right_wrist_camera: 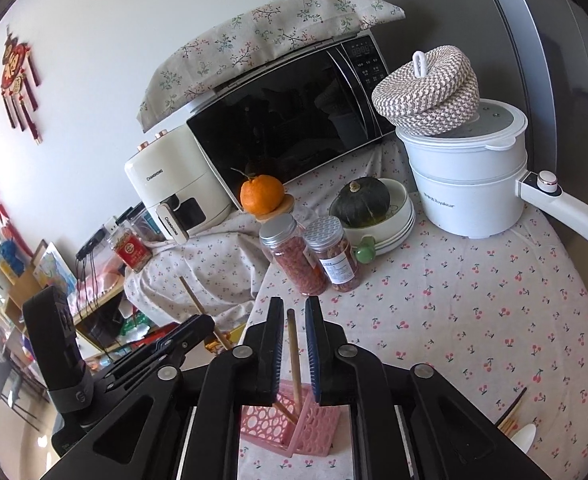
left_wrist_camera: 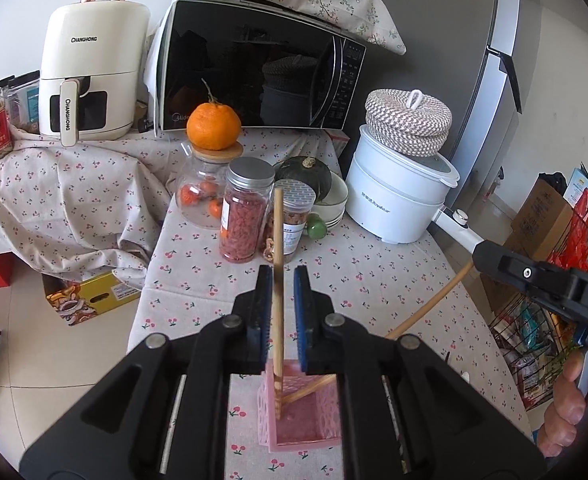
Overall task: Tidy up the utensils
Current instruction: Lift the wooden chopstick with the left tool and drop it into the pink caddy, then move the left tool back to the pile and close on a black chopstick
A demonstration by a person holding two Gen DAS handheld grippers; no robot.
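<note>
A pink perforated utensil holder (left_wrist_camera: 305, 416) stands on the cherry-print tablecloth, also in the right wrist view (right_wrist_camera: 294, 424). Two wooden chopsticks stand in it. My left gripper (left_wrist_camera: 282, 276) is open just above the holder, with one chopstick (left_wrist_camera: 278, 280) upright between its jaws, against the left pad. My right gripper (right_wrist_camera: 294, 312) is open above the holder too, with the other chopstick (right_wrist_camera: 294, 352) standing loose in the gap; in the left wrist view this chopstick (left_wrist_camera: 429, 304) leans to the right. More utensils (right_wrist_camera: 517, 424) lie at the right on the table.
Behind the holder stand two spice jars (left_wrist_camera: 246, 216), a glass jar with an orange on its lid (left_wrist_camera: 213, 128), a green squash in stacked bowls (left_wrist_camera: 313, 184), a white electric pot (left_wrist_camera: 397, 188), a microwave (left_wrist_camera: 254, 68) and an air fryer (left_wrist_camera: 90, 72). The table edge (left_wrist_camera: 150, 280) drops at left.
</note>
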